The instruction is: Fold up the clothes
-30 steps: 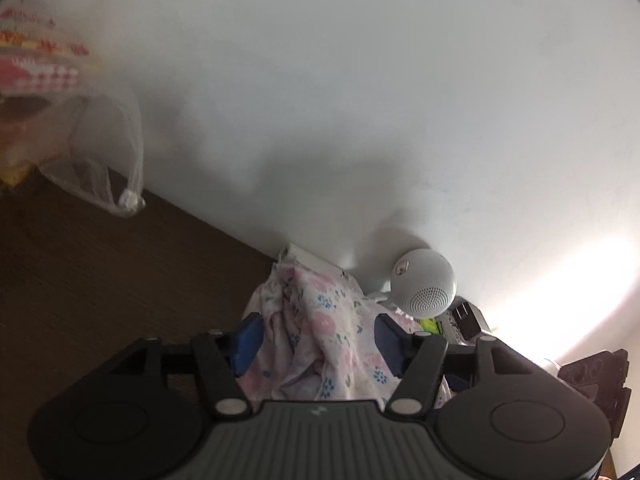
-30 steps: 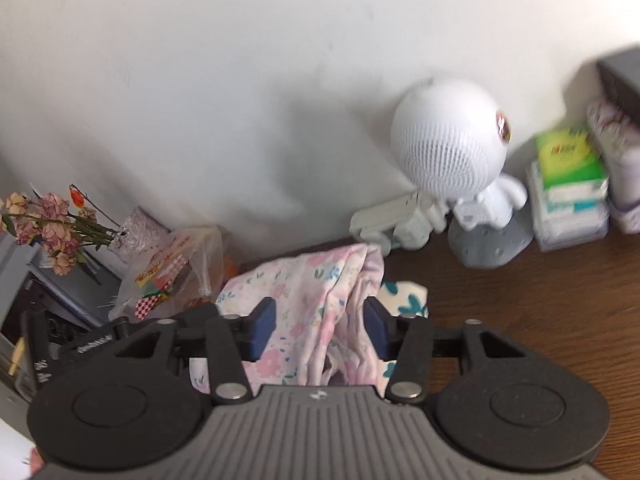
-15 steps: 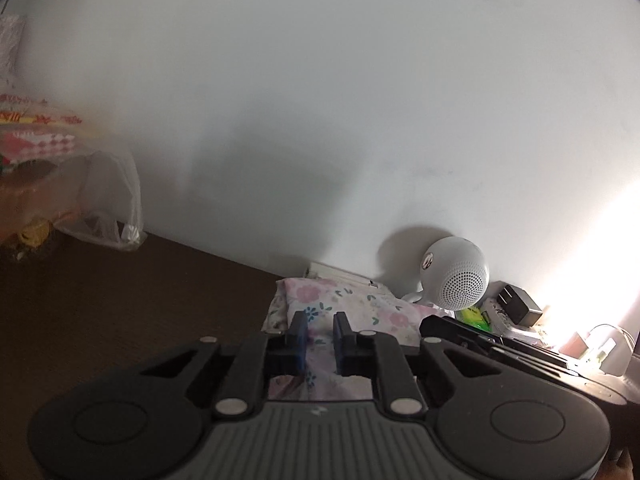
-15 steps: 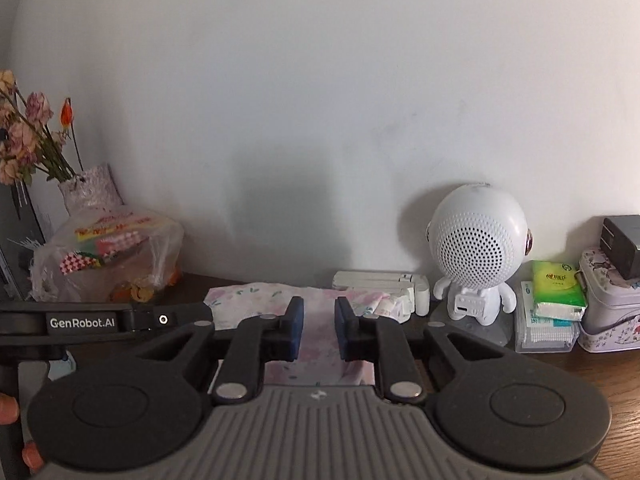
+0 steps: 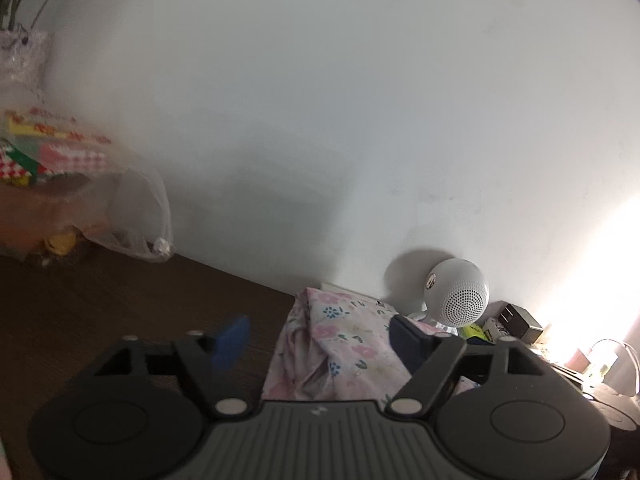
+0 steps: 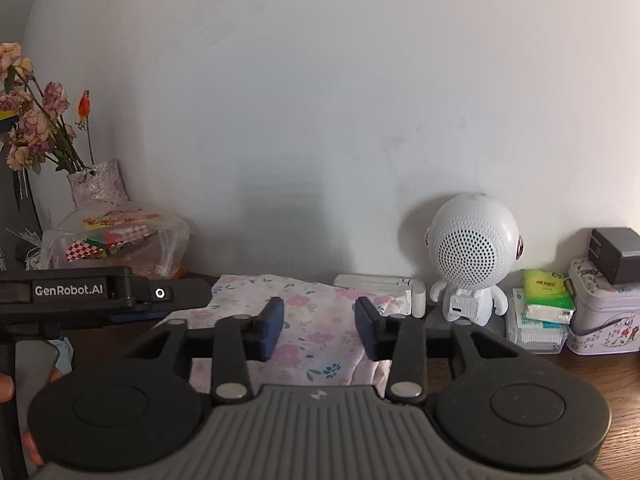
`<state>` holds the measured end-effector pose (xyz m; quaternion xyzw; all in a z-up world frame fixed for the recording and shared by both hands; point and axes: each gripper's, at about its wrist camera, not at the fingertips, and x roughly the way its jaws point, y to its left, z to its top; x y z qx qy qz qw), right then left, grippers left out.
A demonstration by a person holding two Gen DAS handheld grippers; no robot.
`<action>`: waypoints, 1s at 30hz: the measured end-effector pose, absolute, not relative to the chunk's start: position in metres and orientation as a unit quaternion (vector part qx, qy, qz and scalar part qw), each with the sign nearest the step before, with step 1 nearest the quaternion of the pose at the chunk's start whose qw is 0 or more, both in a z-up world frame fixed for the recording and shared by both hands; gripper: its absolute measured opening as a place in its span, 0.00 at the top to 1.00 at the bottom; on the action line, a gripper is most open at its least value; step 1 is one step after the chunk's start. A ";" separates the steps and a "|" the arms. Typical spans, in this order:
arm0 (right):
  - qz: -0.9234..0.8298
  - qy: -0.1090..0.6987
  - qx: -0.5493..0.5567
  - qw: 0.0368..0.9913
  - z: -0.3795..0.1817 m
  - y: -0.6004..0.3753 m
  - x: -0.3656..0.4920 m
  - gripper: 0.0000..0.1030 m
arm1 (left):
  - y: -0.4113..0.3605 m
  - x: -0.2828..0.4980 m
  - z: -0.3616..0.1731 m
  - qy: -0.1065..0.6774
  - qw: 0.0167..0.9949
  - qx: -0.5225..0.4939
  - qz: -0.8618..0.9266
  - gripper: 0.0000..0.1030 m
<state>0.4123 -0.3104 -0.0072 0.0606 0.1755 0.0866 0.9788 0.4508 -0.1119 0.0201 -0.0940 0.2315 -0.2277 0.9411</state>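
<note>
Both grippers, pressed together half second ago, now spread: left gripper (image 5: 316, 344), right gripper (image 6: 319, 328), neither pinching anything. Floral garment (image 6: 304, 320) lies bunched on wooden table (image 6: 592, 368) against wall, 12 o'clock of right gripper, 1 o'clock of left.

Risk: loose folds slump once released; cloth edge snags white box (image 6: 376, 282) behind.

Surroundings: robot-shaped speaker (image 6: 472, 256) at 2 o'clock, tissue pack (image 6: 546, 296), tin (image 6: 604, 320), snack bag (image 6: 116, 244) and flower vase (image 6: 98, 182) at 10 o'clock. Speaker crowds right side.
</note>
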 end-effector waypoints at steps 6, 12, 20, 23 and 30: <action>0.090 0.152 0.027 0.984 0.000 -0.297 0.378 0.16 | -0.108 0.422 0.033 0.192 0.957 -0.062 -0.210 0.00; 0.098 0.145 0.019 0.984 -0.004 -0.285 0.354 0.00 | -0.097 0.391 0.034 0.183 0.967 -0.026 -0.177 0.00; 0.140 0.155 0.048 0.977 -0.007 -0.276 0.321 0.00 | -0.069 0.351 0.018 0.213 0.966 -0.061 -0.132 0.00; 0.158 0.159 0.055 0.973 -0.009 -0.271 0.309 0.00 | -0.061 0.331 0.016 0.219 0.967 -0.060 -0.119 0.00; 0.182 0.180 0.063 0.965 -0.016 -0.255 0.274 0.00 | -0.053 0.280 0.004 0.236 0.970 -0.020 -0.062 0.00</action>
